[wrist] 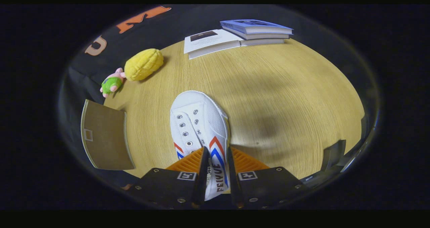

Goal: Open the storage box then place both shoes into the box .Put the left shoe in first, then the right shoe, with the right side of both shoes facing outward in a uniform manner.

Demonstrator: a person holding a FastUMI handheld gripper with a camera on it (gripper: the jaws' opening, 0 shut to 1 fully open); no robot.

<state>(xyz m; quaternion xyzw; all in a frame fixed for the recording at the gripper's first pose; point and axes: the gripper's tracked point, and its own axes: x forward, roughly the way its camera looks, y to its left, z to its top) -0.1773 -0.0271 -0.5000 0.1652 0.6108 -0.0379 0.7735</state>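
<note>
Gripper view: fingers (216, 154) clamp shoe (199, 122); books (235, 35) beyond.

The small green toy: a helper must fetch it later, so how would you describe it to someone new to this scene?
On the round wooden table, look far beyond the gripper, which grips a white shoe. Beside the yellow plush lies the green toy, the only thing with pink parts.

White shoe (200, 127) with red-blue stripes, toe pointing away.

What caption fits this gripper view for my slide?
Gripper shut on a white shoe's side, toe pointing toward the books across the table.
</note>
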